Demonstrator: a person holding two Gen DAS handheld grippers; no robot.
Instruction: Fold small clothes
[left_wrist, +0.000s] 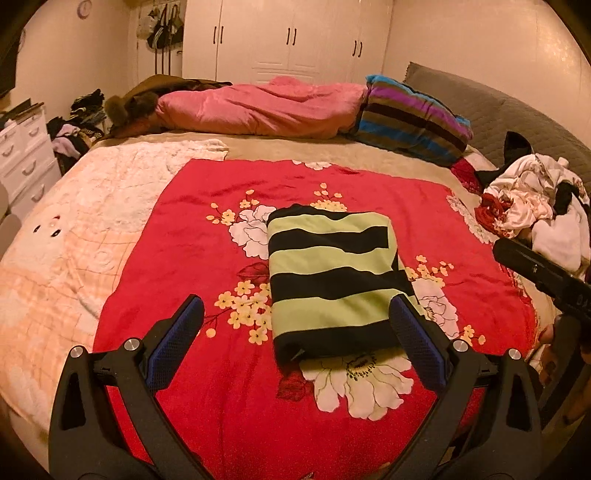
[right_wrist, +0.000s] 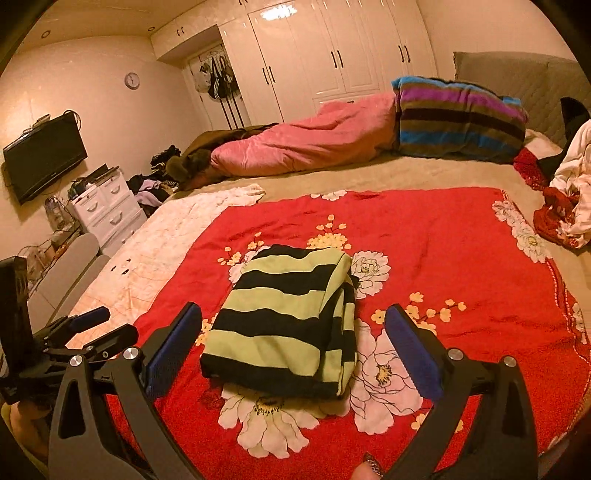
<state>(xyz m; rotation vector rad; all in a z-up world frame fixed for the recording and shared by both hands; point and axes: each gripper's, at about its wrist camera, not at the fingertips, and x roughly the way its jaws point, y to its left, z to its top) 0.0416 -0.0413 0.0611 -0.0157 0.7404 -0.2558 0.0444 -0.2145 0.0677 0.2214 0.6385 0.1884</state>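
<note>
Both tools (left_wrist: 297, 314) (right_wrist: 293, 321) gape wide over folded, soft striped garment (left_wrist: 332, 280), apparently untouched.

No brand, label or sign can be read anywhere in either view. Pale markings on the black right gripper (left_wrist: 543, 273), to the right of the left gripper's fingers, are too blurred to make out, as is the wall clock (right_wrist: 132, 80) face

Green-black striped garment (left_wrist: 332, 280) lies folded, flat.
</note>
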